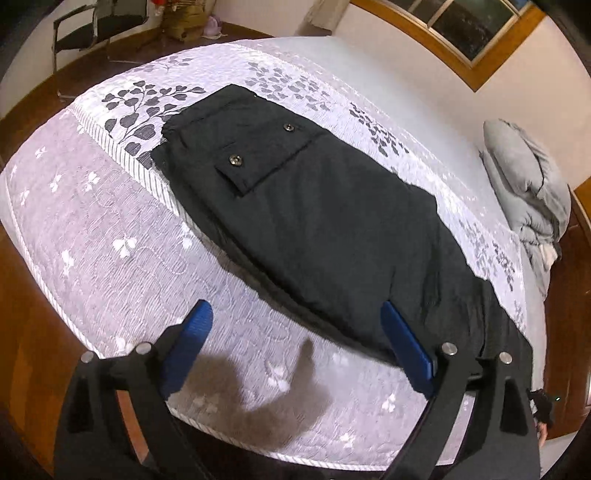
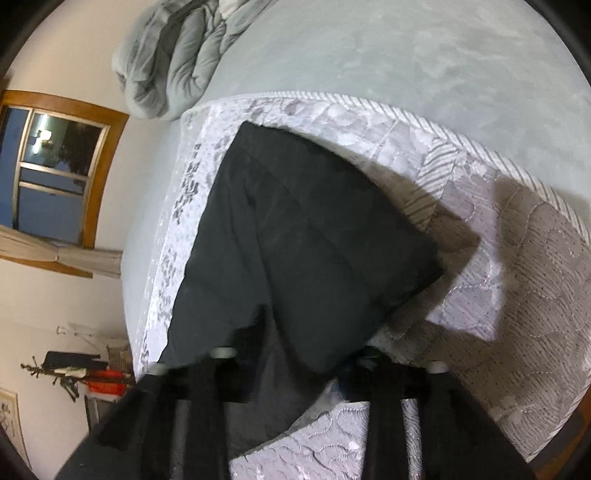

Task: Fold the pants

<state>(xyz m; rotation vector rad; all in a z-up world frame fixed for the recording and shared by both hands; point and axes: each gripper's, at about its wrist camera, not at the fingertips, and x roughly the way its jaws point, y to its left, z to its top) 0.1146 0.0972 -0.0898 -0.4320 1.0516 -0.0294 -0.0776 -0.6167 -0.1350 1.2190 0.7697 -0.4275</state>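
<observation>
Black pants [image 1: 314,214] lie lengthwise on a white patterned bedspread [image 1: 110,236], with a flap pocket with two snap buttons [image 1: 266,155] facing up. My left gripper [image 1: 295,343] is open, its blue pads [image 1: 192,339] hovering above the near end of the pants; the right pad is over the fabric edge. In the right wrist view, the pants [image 2: 295,240] hang lifted and draped, one end raised off the bedspread [image 2: 517,295]. My right gripper [image 2: 295,365] is close under the fabric; its fingertips are hidden by the cloth.
A grey folded quilt [image 1: 528,192] lies at the bed's far end, also in the right wrist view [image 2: 173,59]. A black chair [image 1: 92,33] stands on the wood floor beyond the bed. A window [image 2: 55,170] is in the wall.
</observation>
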